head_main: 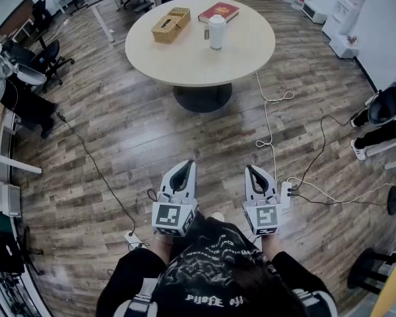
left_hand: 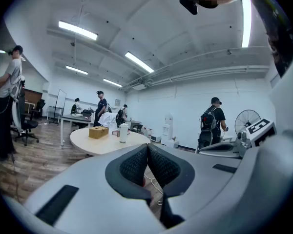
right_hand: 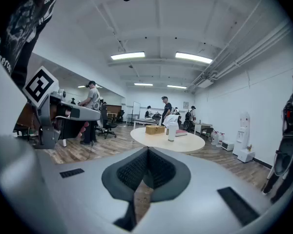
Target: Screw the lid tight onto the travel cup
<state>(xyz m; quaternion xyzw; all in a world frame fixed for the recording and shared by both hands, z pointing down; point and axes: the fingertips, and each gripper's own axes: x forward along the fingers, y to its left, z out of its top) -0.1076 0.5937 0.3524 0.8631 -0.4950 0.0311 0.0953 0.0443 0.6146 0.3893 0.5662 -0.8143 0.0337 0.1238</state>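
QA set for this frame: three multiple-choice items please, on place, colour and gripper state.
1. The travel cup stands: A on the round table; B on the floor; C on a chair.
2. The book near it is: A blue; B red; C green.
3. The left hand-held gripper and right hand-held gripper are: A wide open; B shut and empty; C shut on the cup.
Key: 1 A, it stands upright on the tabletop; 2 B, its cover is red; 3 B, each pair of jaws meets with nothing between.

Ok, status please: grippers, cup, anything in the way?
Left gripper and right gripper shut, empty. Cup upright on table, far ahead. Cable on floor between.
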